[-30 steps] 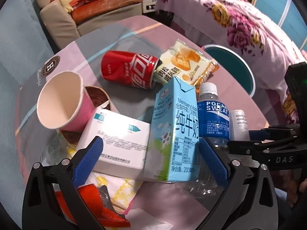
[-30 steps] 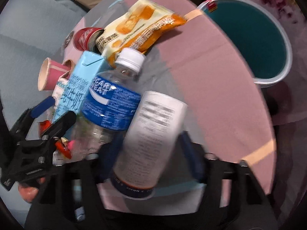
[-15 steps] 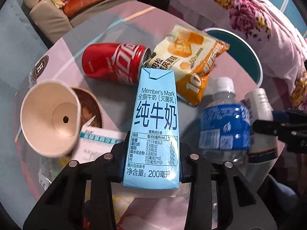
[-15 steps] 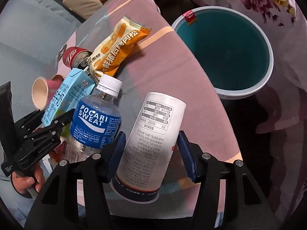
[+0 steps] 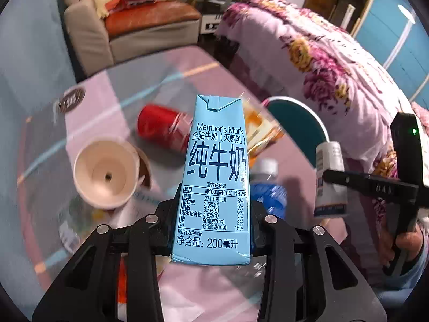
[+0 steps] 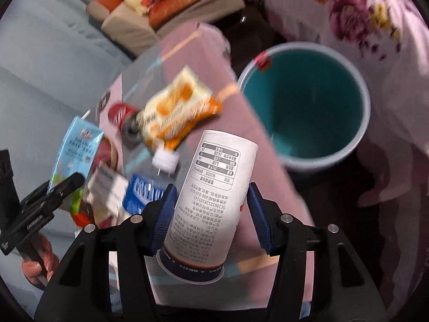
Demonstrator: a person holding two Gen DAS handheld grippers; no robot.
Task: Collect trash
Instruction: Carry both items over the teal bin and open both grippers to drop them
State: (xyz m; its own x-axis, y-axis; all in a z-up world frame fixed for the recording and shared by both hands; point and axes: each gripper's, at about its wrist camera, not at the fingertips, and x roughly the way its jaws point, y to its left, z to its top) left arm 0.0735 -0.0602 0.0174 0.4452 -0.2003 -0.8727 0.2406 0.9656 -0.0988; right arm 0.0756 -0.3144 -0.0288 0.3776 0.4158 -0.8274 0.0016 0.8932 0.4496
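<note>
Glass-topped round table (image 5: 112,99) w/ pink cloth under it, beige armchair (image 5: 128,26) behind, floral bedspread (image 5: 335,72) to the side. Motion blur smears most litter left on the table: red cola can (image 5: 161,131), orange snack wrapper (image 6: 177,112), paper cup (image 5: 106,173) on its side, blue-label water bottle (image 6: 150,187); labels there unreadable. Teal bin (image 6: 308,107) stands on the floor just beside the table edge; in left wrist view the carton hides part of it.

Left gripper (image 5: 214,222) points steeply down, jaws clamped on lower part of a light-blue 200 ml milk carton (image 5: 215,177), held upright above the table; pads hidden behind carton. Right gripper (image 6: 211,214), also angled down, blue pads pressed on a white cylindrical container (image 6: 214,201) w/ dark cap end toward camera, tilted toward the bin. Bare fingers (image 5: 407,241) wrap the right handle.
</note>
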